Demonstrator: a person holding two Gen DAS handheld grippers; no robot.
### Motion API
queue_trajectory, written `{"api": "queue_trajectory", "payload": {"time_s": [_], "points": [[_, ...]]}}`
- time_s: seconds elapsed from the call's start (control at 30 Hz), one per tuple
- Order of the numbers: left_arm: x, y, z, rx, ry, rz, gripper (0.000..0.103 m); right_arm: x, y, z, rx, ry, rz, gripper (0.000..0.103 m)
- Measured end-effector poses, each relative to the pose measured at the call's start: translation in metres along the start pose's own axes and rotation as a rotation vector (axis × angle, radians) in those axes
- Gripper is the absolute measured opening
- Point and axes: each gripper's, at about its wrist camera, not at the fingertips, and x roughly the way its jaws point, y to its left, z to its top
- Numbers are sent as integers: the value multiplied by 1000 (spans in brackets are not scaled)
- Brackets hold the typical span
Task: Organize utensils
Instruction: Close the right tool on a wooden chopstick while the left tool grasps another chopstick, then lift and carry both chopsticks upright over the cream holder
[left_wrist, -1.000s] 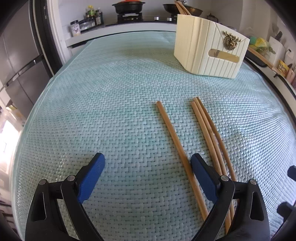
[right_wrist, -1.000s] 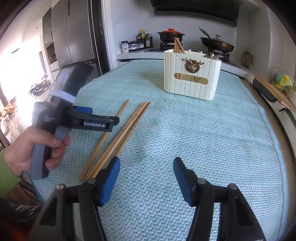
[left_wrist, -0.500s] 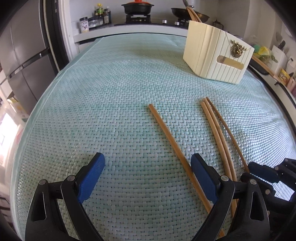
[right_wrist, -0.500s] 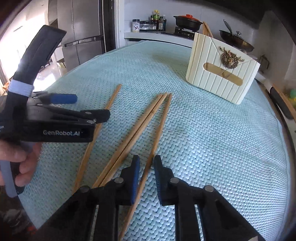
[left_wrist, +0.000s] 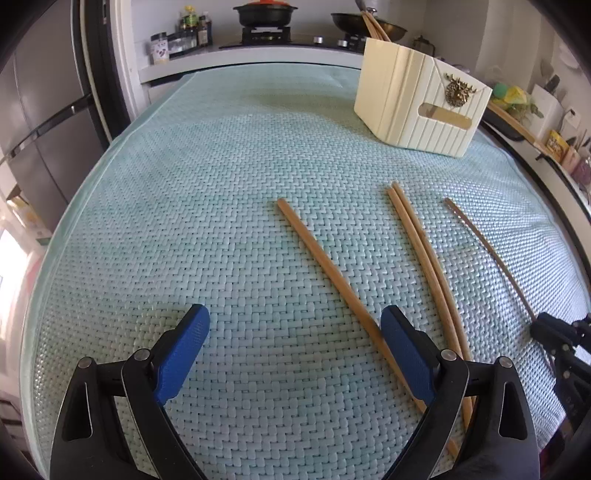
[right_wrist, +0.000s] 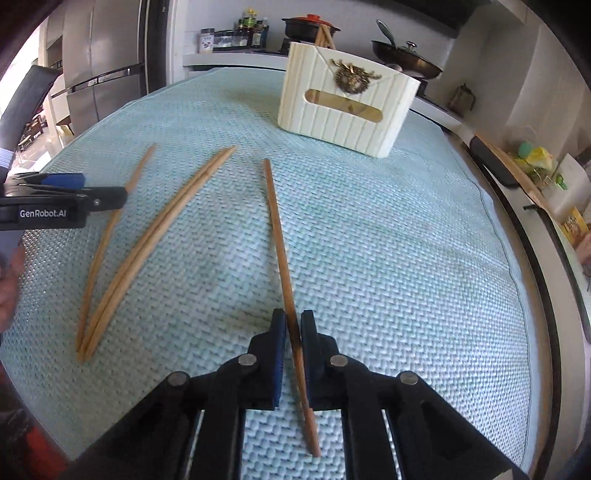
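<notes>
The left tongs (left_wrist: 291, 352) hang spread and empty above a lone chopstick (left_wrist: 325, 273). The right tongs (right_wrist: 293, 332) pinch another chopstick (right_wrist: 279, 240) near its end on the surface (holder (right_wrist: 343, 107) beyond); gripped so far back, it could pivot or slip when lifted.

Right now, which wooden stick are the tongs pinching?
Find the ribbed cream plastic holder on the woven pale green mat. Nearer than it lie four thin brown wooden chopsticks. Yours is the chopstick alone on the right, shut between the right tongs.
</notes>
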Motion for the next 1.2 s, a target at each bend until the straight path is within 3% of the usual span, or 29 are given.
{"api": "queue_trajectory", "payload": {"time_s": [0.13,0.23,0.43,0.5,0.77,0.83,0.87,0.9,0.97,1.03,1.2], "points": [[-1,1,1,15,18,3,95,-2,-13,1,32,43,30,10],[-1,7,4,-2,35,-34,95,4,-20,10,34,41,101,32],[2,25,17,-97,55,-124,92,25,-20,37,-52,51,209,33],[7,25,23,-104,65,-122,81,33,-21,50,-69,59,245,33],[28,13,53,-95,98,-92,57,69,-20,103,-74,69,337,32],[32,8,57,-83,108,-79,46,77,-19,114,-79,68,341,29],[33,6,59,-79,112,-80,35,80,-17,118,-89,65,335,28],[35,4,59,-76,119,-86,25,82,-16,121,-99,62,328,23],[36,3,61,-70,122,-83,15,86,-12,128,-113,63,316,15],[38,1,61,-65,119,-78,11,90,-11,135,-112,62,313,7],[35,-6,65,-78,95,-113,4,88,-25,140,-43,31,354,6]]}}
